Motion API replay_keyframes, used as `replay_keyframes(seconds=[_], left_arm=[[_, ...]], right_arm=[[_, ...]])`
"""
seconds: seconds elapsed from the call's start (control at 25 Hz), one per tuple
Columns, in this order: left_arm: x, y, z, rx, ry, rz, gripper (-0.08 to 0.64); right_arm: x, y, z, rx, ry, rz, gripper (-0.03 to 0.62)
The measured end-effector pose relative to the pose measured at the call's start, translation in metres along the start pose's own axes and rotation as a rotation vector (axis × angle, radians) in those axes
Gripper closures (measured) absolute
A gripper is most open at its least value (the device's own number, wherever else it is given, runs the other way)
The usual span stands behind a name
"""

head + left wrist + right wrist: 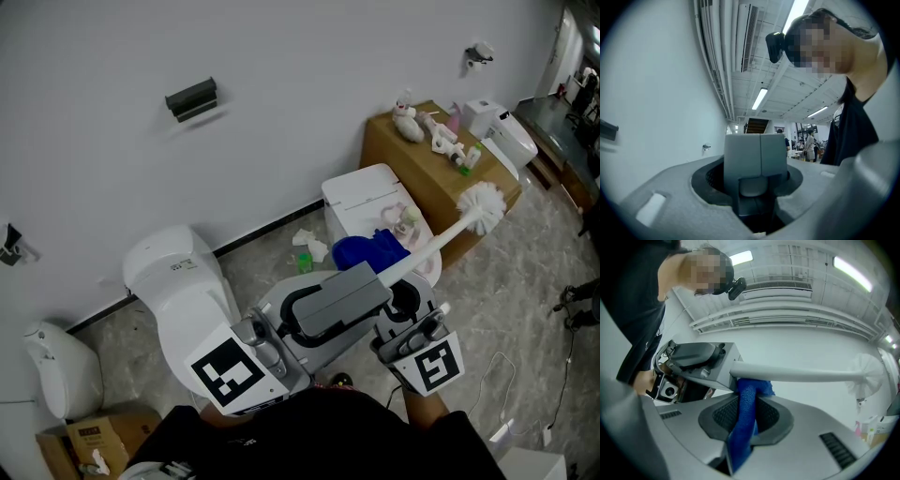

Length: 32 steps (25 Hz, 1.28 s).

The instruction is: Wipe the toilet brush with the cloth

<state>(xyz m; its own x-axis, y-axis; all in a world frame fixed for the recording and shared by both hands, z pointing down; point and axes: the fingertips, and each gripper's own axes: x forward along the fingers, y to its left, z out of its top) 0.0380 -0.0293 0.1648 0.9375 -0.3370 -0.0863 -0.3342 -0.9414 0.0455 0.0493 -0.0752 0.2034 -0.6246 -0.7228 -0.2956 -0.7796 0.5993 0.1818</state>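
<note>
Currently left gripper (761, 161) is clamped on the handle end of the toilet brush (441, 239), with the bristle head (483, 208) out toward the wooden cabinet (412, 164). Right gripper (743, 432) pinches the blue cloth (367, 251), which is bunched against the handle right beside the left jaws.

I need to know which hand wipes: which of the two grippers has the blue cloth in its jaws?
The right gripper: the blue cloth is pinched in its jaws, while the left gripper holds the toilet brush by its handle.
</note>
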Motion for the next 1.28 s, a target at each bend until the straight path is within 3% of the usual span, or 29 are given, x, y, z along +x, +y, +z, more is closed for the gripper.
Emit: replay_keyframes(seconds=[1.28], left_arm=[[0.000, 0.002, -0.002, -0.011, 0.007, 0.007, 0.370]], right_arm=[[-0.006, -0.017, 0.005, 0.114, -0.067, -0.011, 0.522]])
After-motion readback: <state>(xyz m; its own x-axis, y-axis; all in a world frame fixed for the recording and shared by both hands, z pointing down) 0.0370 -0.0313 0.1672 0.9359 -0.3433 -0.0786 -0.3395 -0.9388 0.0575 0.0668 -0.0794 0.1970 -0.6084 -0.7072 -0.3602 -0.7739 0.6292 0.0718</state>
